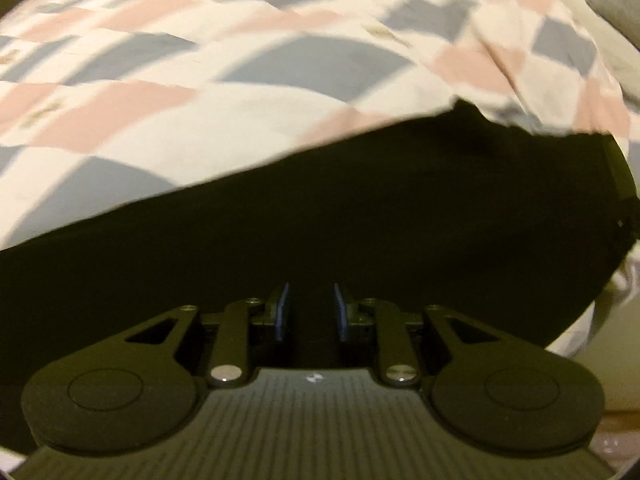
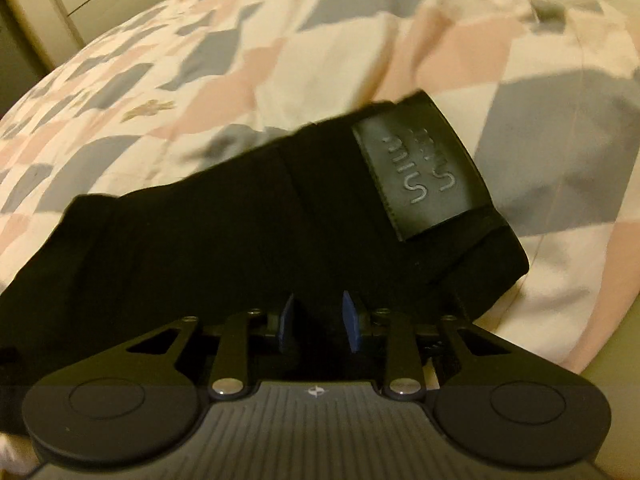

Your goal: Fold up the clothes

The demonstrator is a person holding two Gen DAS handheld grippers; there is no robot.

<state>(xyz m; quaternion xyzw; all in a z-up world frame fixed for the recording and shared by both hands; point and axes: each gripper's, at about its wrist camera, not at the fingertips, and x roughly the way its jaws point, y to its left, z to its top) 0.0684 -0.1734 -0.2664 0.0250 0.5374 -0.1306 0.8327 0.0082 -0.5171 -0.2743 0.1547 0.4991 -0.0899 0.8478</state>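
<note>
I see both tools part-open over black trousers point(image 2: 240, 240) on the checked bedspread point(image 1: 200, 80): left tool point(image 1: 310, 312) and right tool point(image 2: 318, 322) grip nothing.

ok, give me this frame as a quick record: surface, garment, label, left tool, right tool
surface: bed cover with pink, grey and white diamond pattern
garment: black clothing lying on the cover, spanning both views
label: dark patch with raised lettering near the garment's top edge, right wrist view
left tool: fingers apart, over black fabric; grip unclear
right tool: fingers apart, over the garment; grip unclear
</note>
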